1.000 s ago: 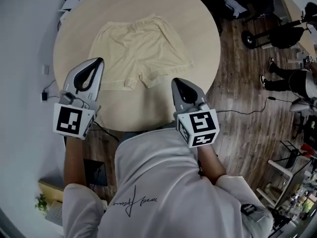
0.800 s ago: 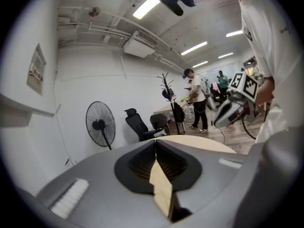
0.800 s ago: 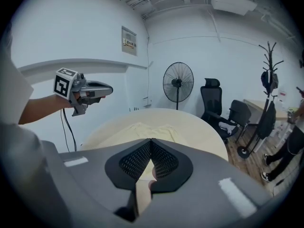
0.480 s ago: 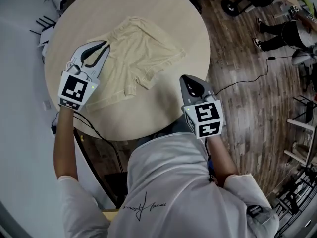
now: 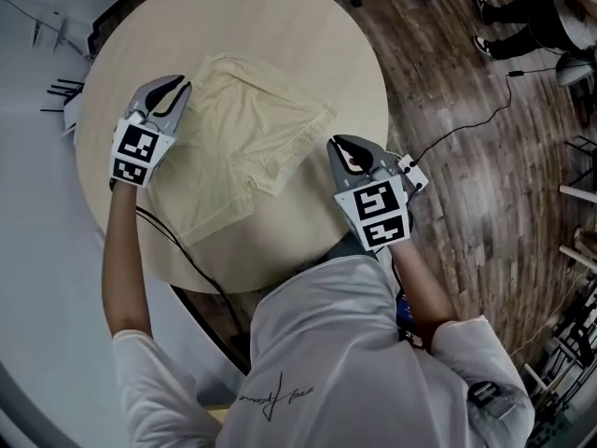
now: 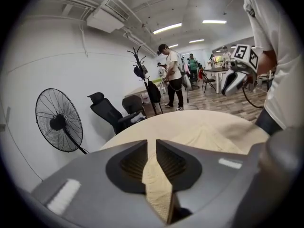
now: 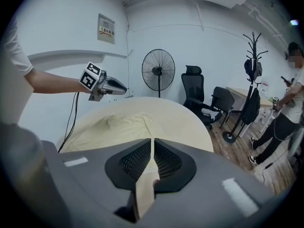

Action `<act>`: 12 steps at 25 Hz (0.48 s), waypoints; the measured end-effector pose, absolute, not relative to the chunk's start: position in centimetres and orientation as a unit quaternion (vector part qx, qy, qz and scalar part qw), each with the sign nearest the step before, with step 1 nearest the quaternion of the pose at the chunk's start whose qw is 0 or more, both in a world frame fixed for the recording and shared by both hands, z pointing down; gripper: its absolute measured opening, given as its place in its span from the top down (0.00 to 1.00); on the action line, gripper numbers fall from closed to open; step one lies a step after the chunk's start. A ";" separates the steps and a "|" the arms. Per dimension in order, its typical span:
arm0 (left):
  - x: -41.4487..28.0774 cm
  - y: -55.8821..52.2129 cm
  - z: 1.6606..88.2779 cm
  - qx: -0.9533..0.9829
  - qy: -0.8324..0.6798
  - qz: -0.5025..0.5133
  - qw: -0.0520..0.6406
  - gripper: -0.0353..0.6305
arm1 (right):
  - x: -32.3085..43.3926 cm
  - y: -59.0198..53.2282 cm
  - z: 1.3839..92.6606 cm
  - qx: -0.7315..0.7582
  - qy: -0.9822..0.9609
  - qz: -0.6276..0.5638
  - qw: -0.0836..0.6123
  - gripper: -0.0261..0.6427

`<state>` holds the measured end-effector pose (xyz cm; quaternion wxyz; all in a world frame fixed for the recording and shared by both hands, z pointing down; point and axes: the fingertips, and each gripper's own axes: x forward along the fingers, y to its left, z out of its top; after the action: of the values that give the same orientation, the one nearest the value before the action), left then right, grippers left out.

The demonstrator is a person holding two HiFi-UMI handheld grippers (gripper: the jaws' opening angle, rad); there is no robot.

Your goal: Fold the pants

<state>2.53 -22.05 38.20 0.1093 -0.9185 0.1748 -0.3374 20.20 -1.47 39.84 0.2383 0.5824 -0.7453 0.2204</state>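
Approach step: the pants (image 5: 247,138) lie flat on the round table (image 5: 280,17); your left gripper (image 5: 177,86) and right gripper (image 5: 349,146) are both closed, holding nothing. Next, open each before pinching an edge

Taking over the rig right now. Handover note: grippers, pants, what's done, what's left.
Left gripper: jaws together, nothing gripped, held above the left edge of the pants.
Right gripper: jaws together, empty, at the right edge of the table, close to the pants' right corner.
Pants: spread out on the round table, unfolded, a few wrinkles.
Done: no fold made yet.
Left: all of it. Probably open both grippers, take an edge on each side, fold over and flatten.
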 end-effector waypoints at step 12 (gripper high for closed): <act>4.8 -29.6 47.1 -0.883 0.099 -0.446 0.107 0.78 | 23.5 -6.4 46.0 0.575 -0.724 0.268 0.271 0.91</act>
<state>4.75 -29.57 47.05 0.1071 -0.8832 0.0994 -0.4456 23.48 -6.35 45.98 0.2713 0.5753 -0.7237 0.2676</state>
